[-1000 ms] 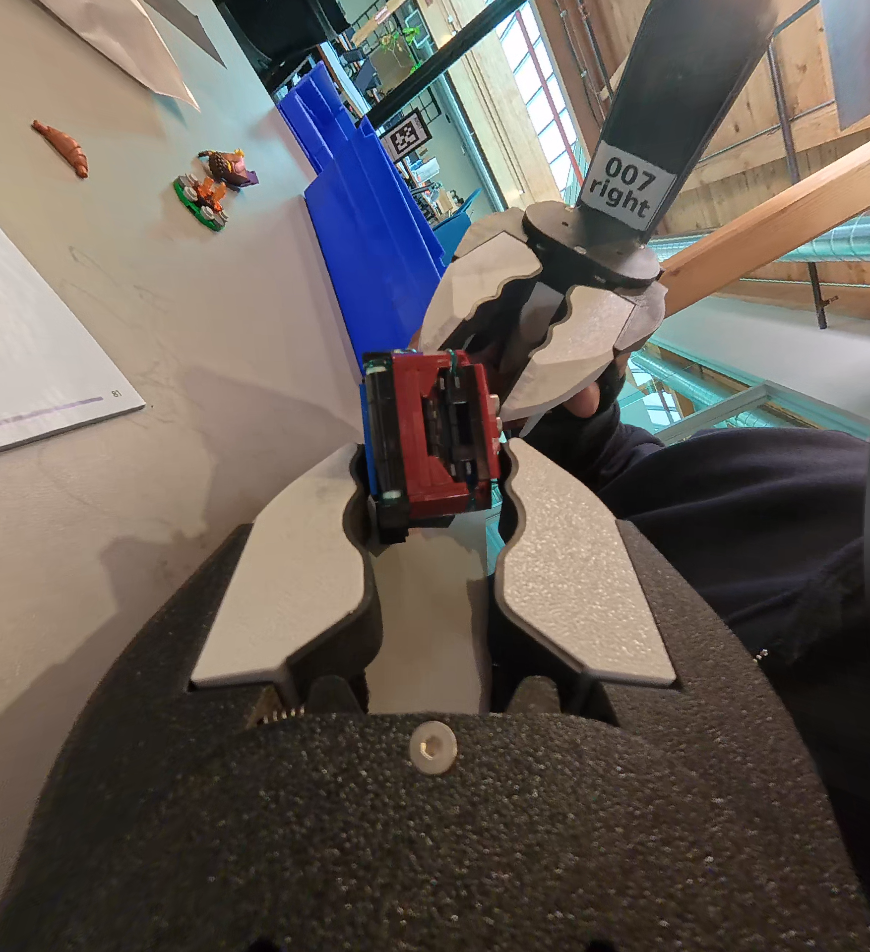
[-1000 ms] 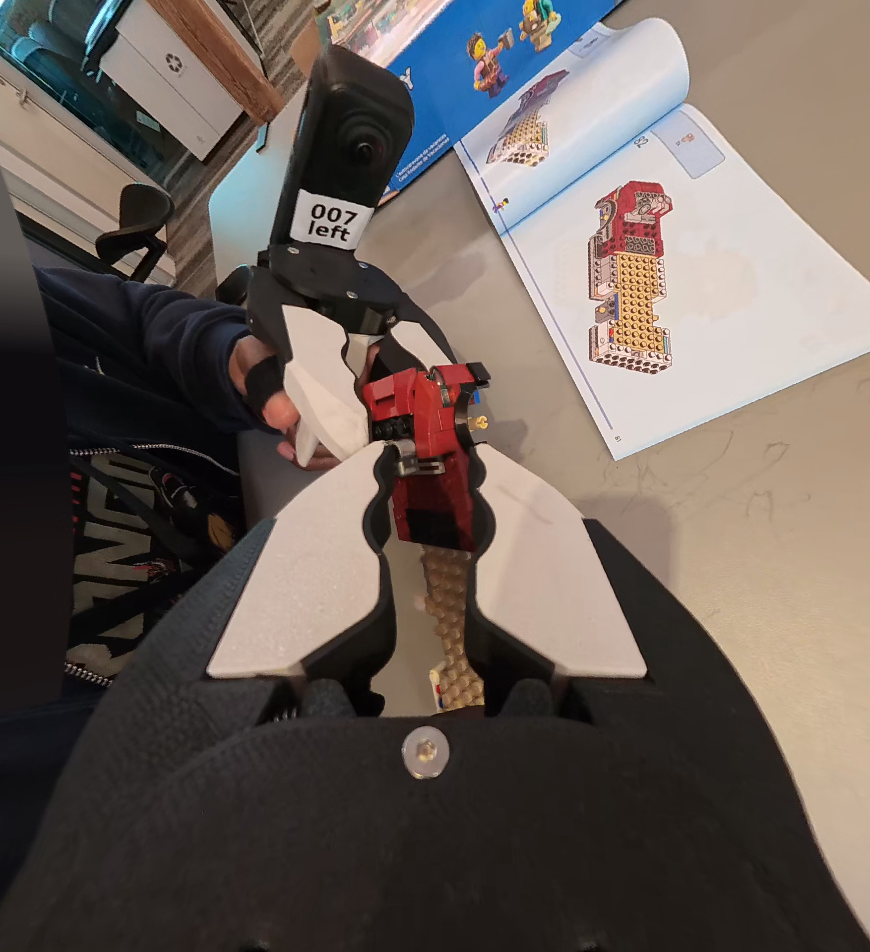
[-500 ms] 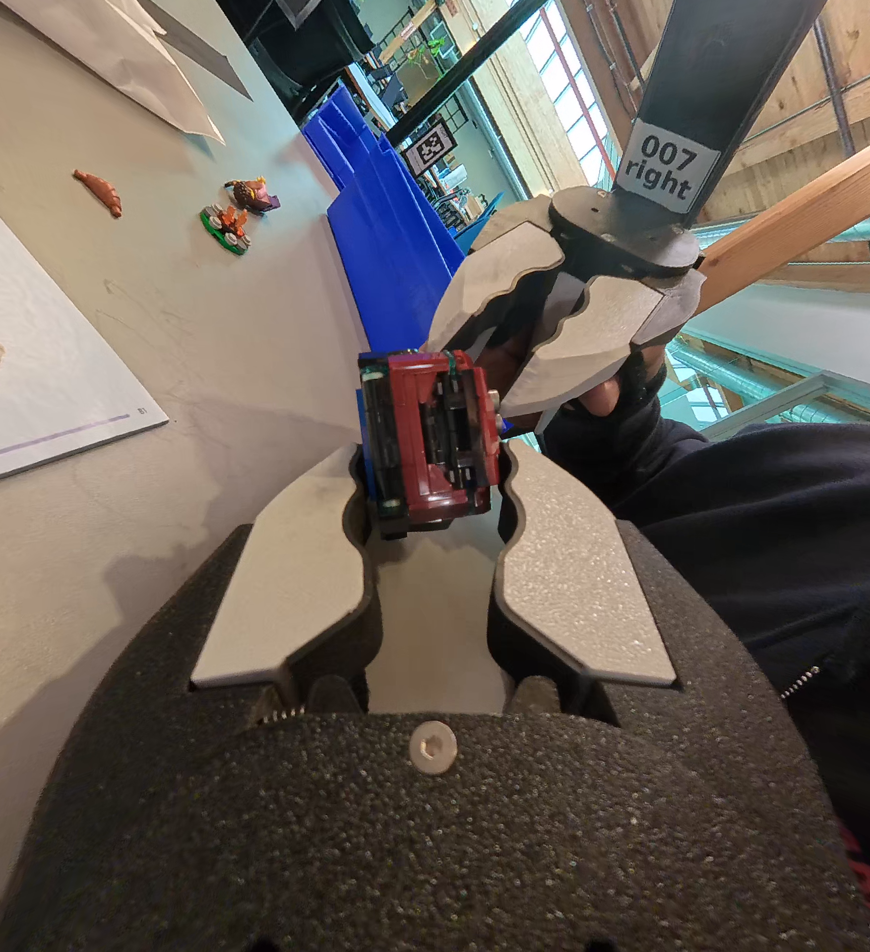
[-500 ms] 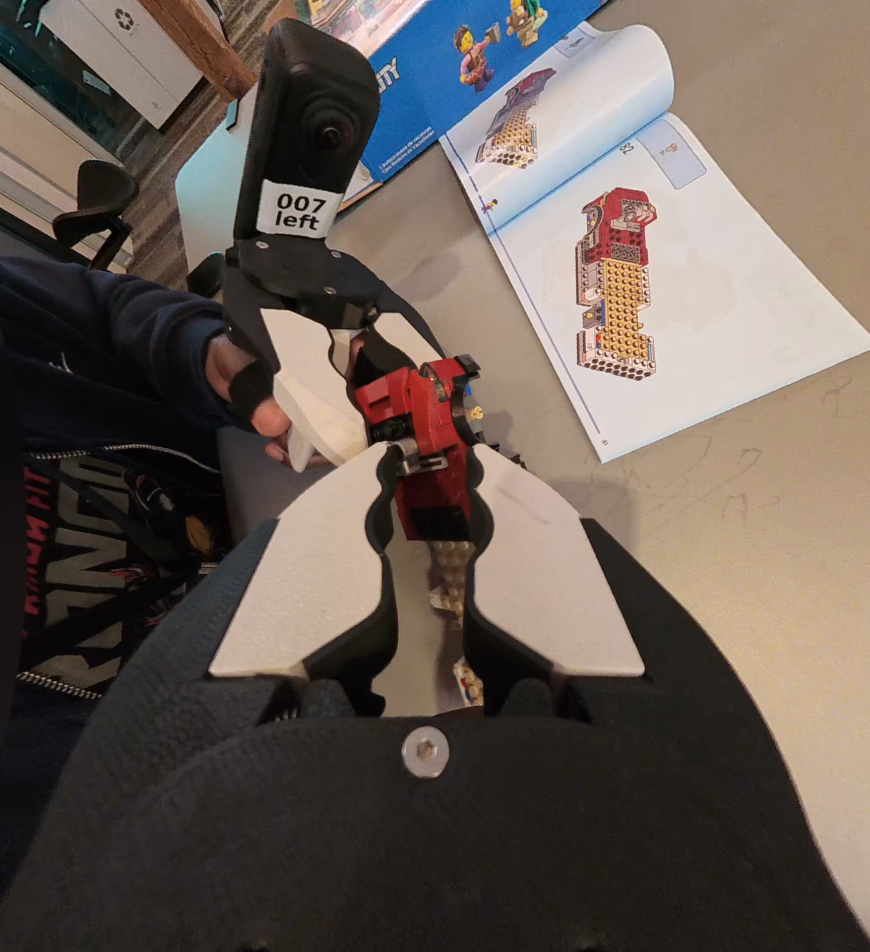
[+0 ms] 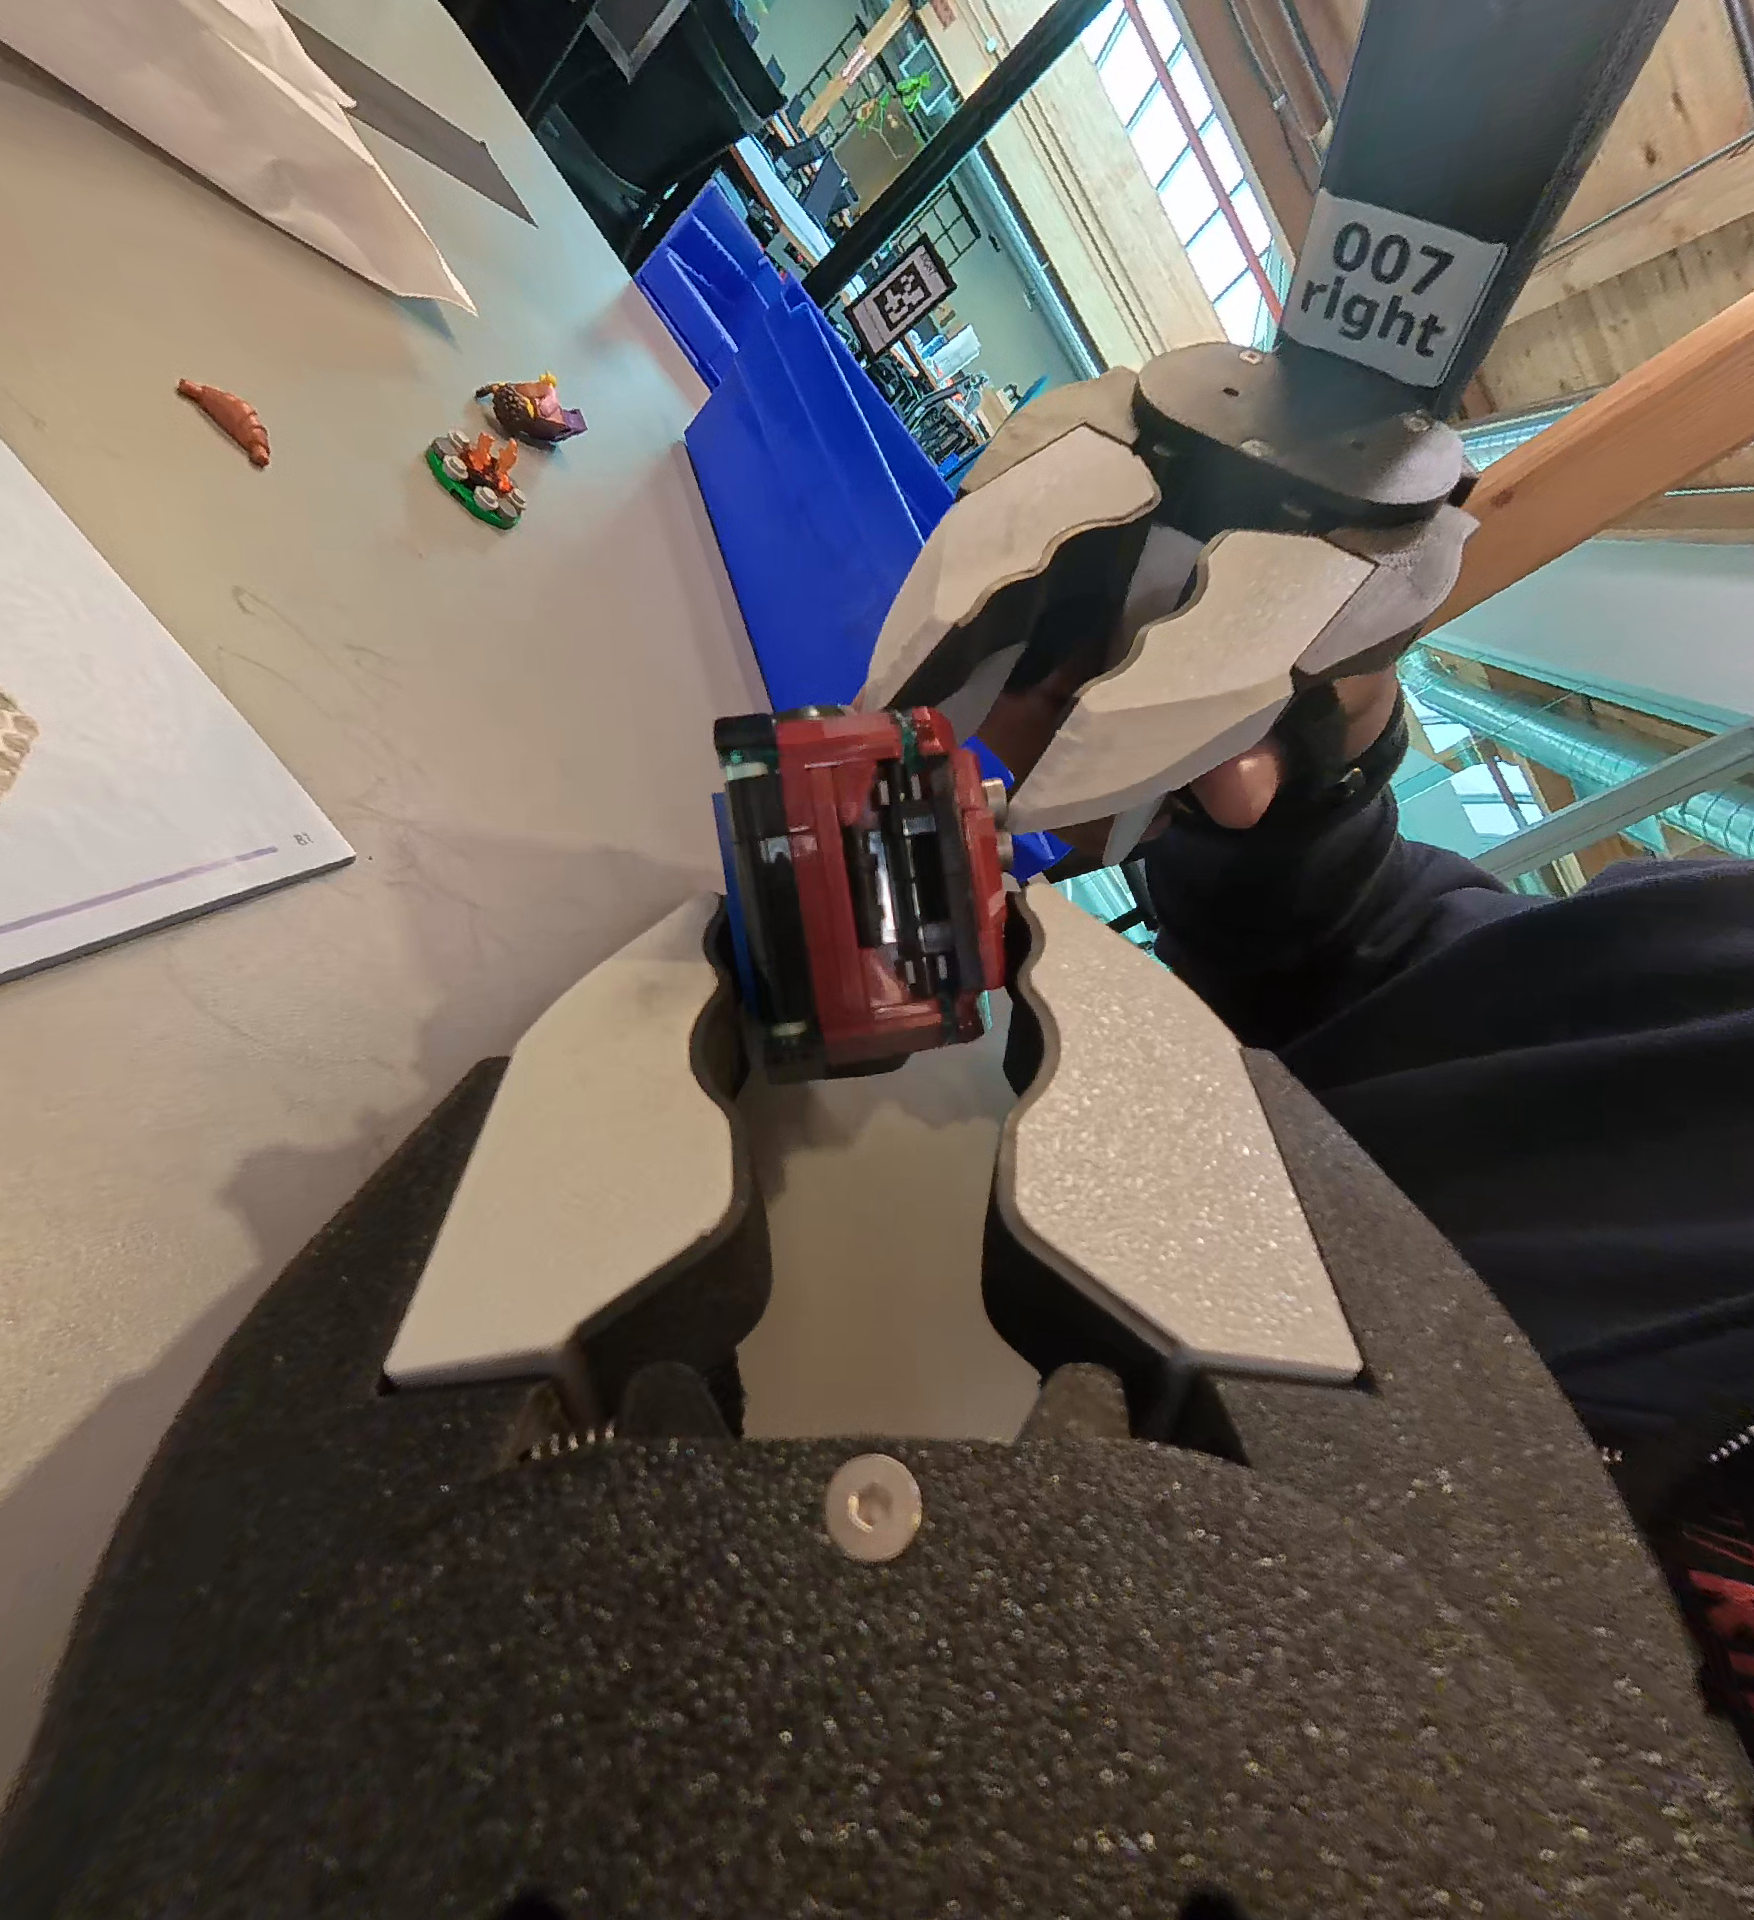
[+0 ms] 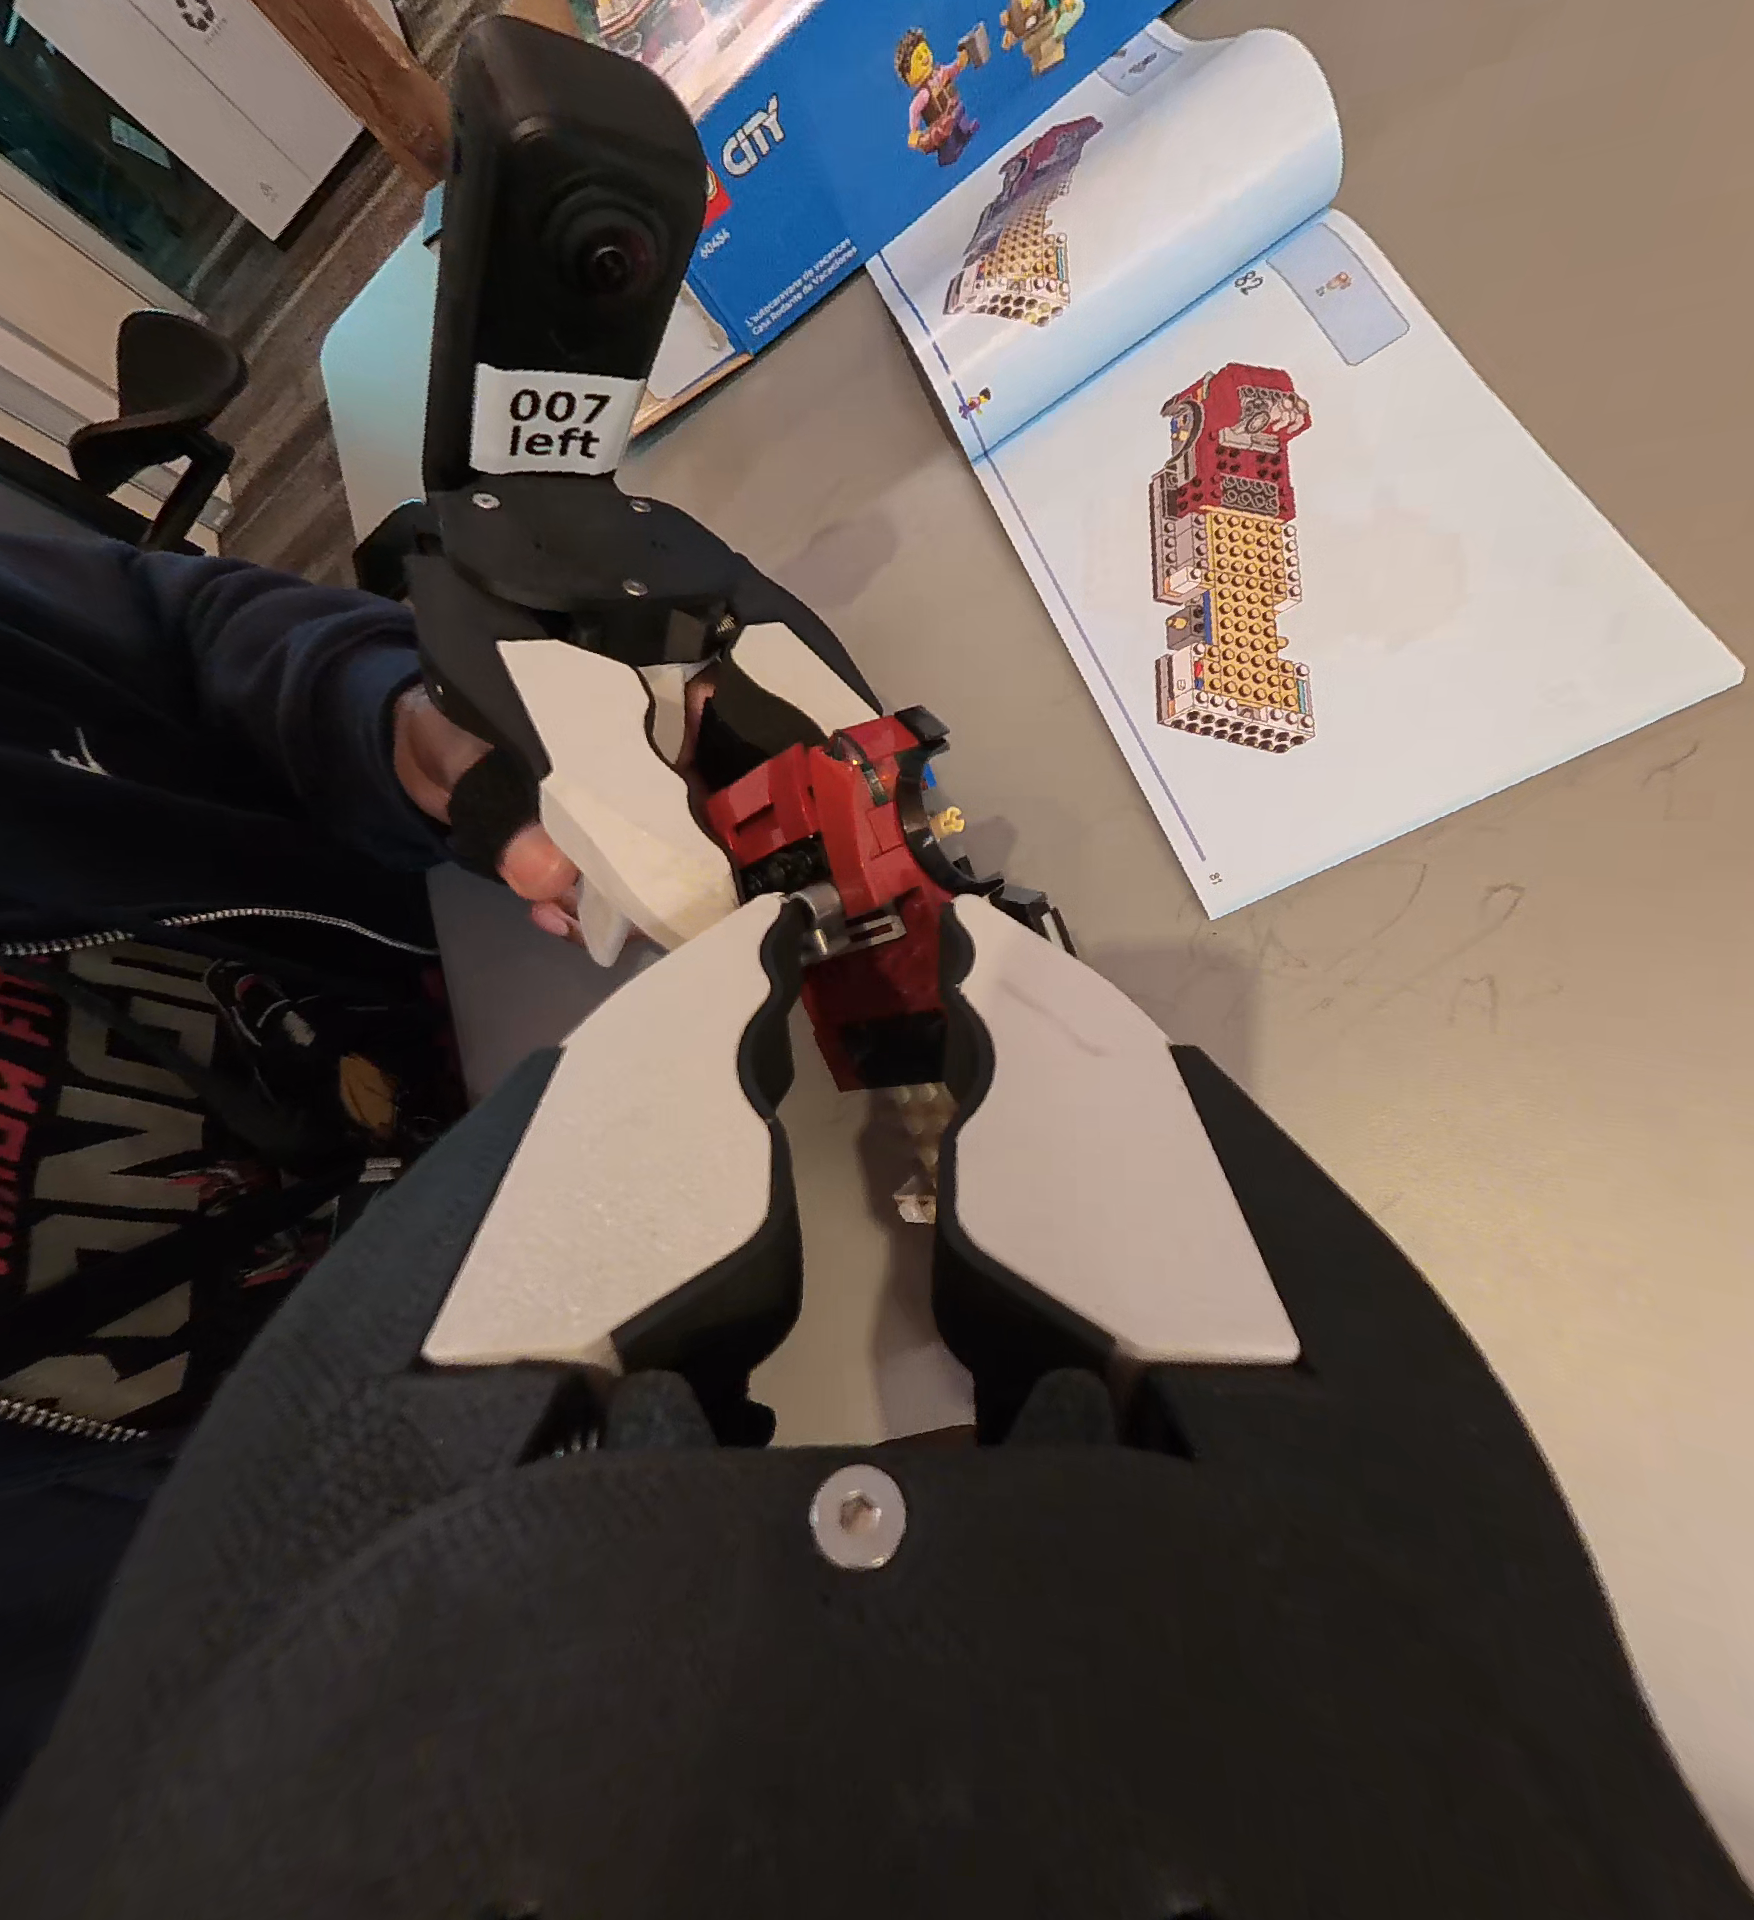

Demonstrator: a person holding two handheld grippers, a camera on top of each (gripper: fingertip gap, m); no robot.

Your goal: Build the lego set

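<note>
A red and black brick-built vehicle model (image 5: 852, 883) is held in the air between both grippers. My left gripper (image 5: 868, 914) is shut on one end of it, with its pads against the black side and the red side. My right gripper (image 6: 862, 914) is shut on the other end (image 6: 852, 831), with one pad on a grey cylinder piece and the other on the red body. The right gripper (image 5: 966, 748) shows behind the model in the left wrist view. The left gripper (image 6: 738, 821) shows beyond the model in the right wrist view. The grey table (image 6: 1475, 1143) lies below.
An open instruction booklet (image 6: 1320, 582) and a blue box (image 6: 800, 187) lie on the table. A tan studded plate (image 6: 914, 1132) lies under my right gripper. Small brick pieces (image 5: 478, 473) and a brown piece (image 5: 229, 416) sit near blue bins (image 5: 800, 468). A person's dark sleeve (image 5: 1475, 1039) is close by. Both grippers' tips are close together, under 4 cm apart.
Both grippers kept their hold on the red model. The pair shifted a little over the table and the model tilted slightly in the right wrist view. More of the booklet shows at the left.
</note>
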